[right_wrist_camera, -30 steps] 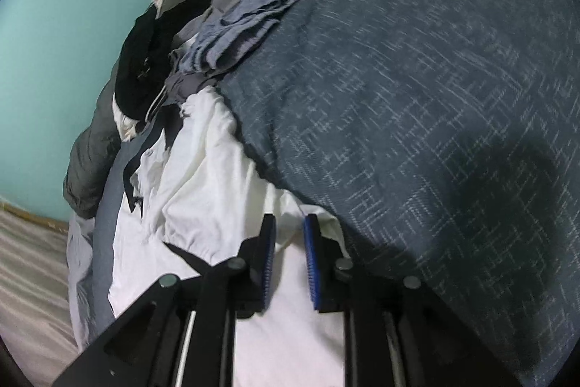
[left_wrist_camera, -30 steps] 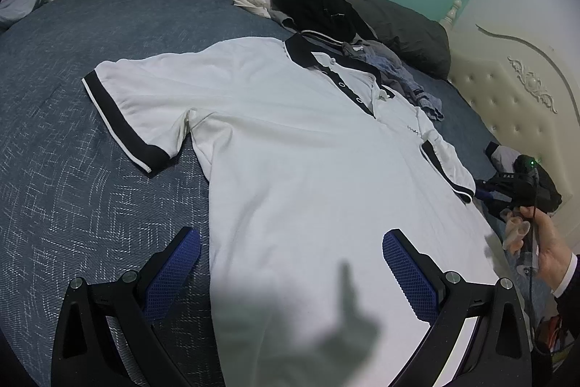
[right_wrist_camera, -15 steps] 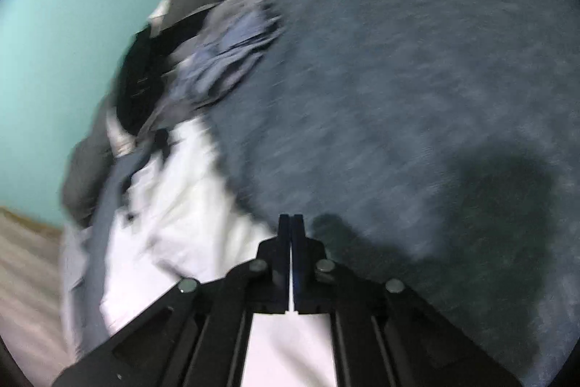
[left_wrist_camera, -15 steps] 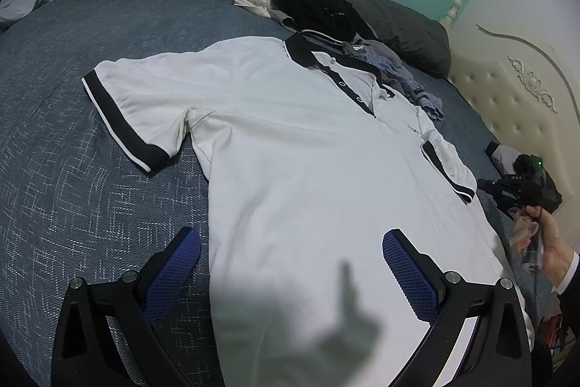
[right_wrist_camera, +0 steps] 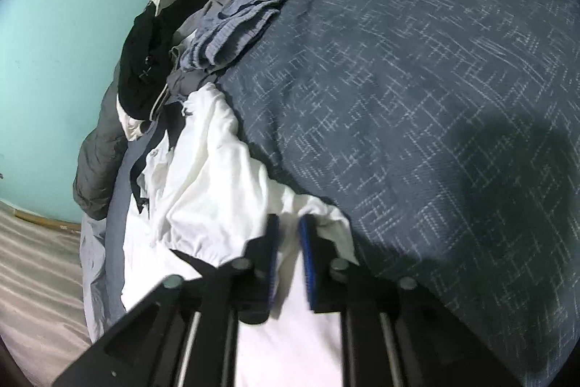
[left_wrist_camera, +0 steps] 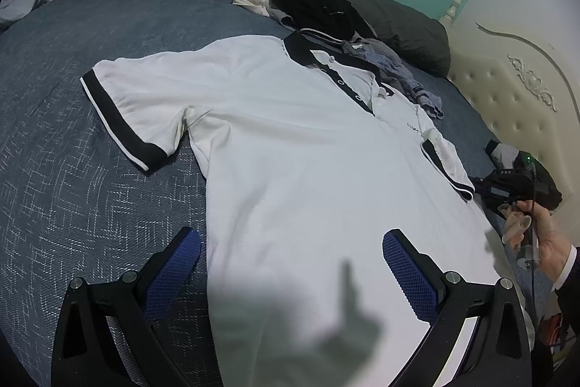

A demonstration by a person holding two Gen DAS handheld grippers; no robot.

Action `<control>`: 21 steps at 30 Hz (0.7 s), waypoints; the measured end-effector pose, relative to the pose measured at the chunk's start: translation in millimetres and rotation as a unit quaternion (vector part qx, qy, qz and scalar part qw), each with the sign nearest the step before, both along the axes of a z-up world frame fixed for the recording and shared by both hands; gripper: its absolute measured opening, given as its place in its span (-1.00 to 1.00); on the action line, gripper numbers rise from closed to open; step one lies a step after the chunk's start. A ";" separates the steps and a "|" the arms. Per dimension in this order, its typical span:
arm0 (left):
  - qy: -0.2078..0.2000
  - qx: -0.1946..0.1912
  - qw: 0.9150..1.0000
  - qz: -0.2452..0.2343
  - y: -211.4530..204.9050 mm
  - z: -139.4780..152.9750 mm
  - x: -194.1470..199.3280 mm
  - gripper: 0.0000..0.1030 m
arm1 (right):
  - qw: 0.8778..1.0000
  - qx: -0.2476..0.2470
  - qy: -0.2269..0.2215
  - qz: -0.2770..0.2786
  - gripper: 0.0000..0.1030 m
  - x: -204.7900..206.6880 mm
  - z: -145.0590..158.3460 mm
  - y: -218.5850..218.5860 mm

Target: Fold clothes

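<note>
While spread flat, polo shirt (left_wrist_camera: pixel 308 147), under left gripper (left_wrist_camera: pixel 290 263)

Polo shirt (left_wrist_camera: pixel 297 162): we see it white, with black collar and black sleeve bands, lying flat and face up on the bed.
Near sleeve: we see it spread out to the side.
Far sleeve: we see its edge bunched and wrinkled.
Clothes pile (left_wrist_camera: pixel 311 6): we see black, cream and blue garments, crumpled, just beyond the collar.

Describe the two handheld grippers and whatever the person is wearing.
Both the left gripper and right gripper have black frames, silver bolts and blue textured pads. The right hand shows a white cuff under a dark sleeve; a cable runs past it.
</note>
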State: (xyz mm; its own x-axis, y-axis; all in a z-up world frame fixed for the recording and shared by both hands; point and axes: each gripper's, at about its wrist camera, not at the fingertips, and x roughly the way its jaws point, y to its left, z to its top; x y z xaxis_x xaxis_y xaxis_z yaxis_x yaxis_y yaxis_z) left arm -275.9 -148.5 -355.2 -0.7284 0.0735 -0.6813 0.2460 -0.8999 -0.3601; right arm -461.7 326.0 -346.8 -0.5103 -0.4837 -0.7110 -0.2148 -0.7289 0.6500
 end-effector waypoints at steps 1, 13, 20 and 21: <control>0.000 0.000 1.000 0.000 -0.1 -0.1 0.2 0.99 | 1.000 0.001 0.005 -0.004 -0.96 2.0 1.3 1.9; -0.005 -0.004 1.000 -0.003 3.1 -3.2 -1.9 0.99 | 0.999 -0.039 0.032 0.003 -0.90 8.3 0.7 10.5; -0.009 -0.010 1.000 0.000 4.1 -4.7 -2.8 0.99 | 0.999 0.005 0.035 -0.023 -0.90 17.5 6.2 14.2; -0.010 -0.011 1.000 0.000 4.3 -5.1 -3.0 0.99 | 0.999 0.021 0.031 -0.029 -0.90 19.2 7.0 16.3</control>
State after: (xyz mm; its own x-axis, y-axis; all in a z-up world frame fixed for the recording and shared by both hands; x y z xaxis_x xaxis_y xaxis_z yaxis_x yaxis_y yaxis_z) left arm -278.9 -144.1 -360.3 -0.7151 0.0584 -0.6966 0.2528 -0.9075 -0.3356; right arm -442.6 342.2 -339.8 -0.5802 -0.4233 -0.6959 -0.2167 -0.7434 0.6328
